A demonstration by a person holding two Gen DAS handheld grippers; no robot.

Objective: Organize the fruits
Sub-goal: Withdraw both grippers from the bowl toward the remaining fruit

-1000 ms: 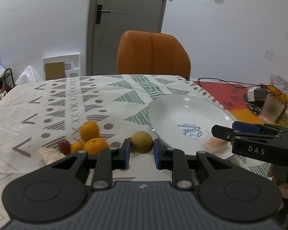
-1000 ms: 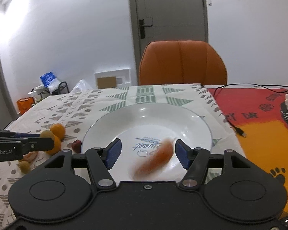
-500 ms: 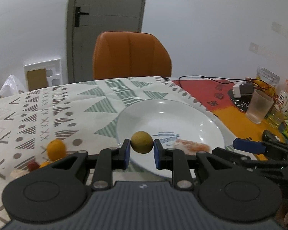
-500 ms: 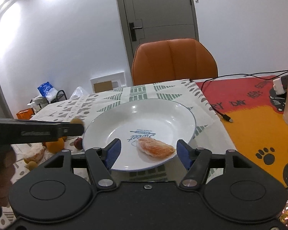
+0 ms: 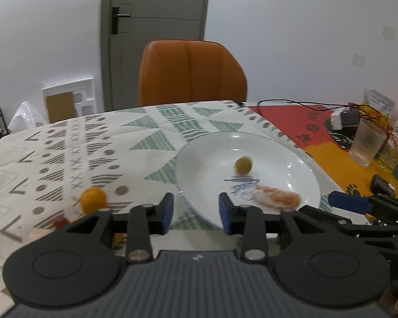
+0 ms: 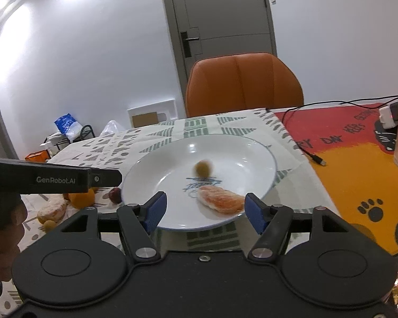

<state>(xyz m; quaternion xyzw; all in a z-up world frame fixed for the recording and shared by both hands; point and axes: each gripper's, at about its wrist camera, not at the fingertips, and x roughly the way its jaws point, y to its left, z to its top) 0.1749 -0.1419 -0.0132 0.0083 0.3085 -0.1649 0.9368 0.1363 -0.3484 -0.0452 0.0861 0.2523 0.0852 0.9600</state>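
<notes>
The left gripper (image 5: 196, 210) is spread wide with nothing between its blue pads, poised just short of the near rim of the white plate (image 5: 199, 159). The right gripper (image 6: 204, 212) is likewise spread and empty, its pads straddling the plate's near edge. Ahead of both tools, in the well of the plate, a small yellow-green round fruit (image 5: 243, 165) shows blurred, so it is probably rolling or settling and not at rest. Just nearer the right gripper lies a peeled orange segment (image 6: 220, 202), close to the near rim and beside the blue printed lettering. These two pieces are all the plate holds. Off to the left of the left gripper, on the patterned tablecloth (image 5: 92, 145), the unsorted fruit waits: a small orange (image 5: 93, 200) stands free, and the right wrist view shows more beneath the left tool's body, namely a dark red fruit (image 6: 115, 194) touching the plate's outer rim, another orange, a pale peeled piece (image 6: 51, 208) and small yellowish ones. Judging from this, one drop-off looks just completed and the next pick is due. That calls for swinging the left gripper leftward to the cluster and closing gently on one round fruit, since these roll easily and the peeled pieces would crush.
</notes>
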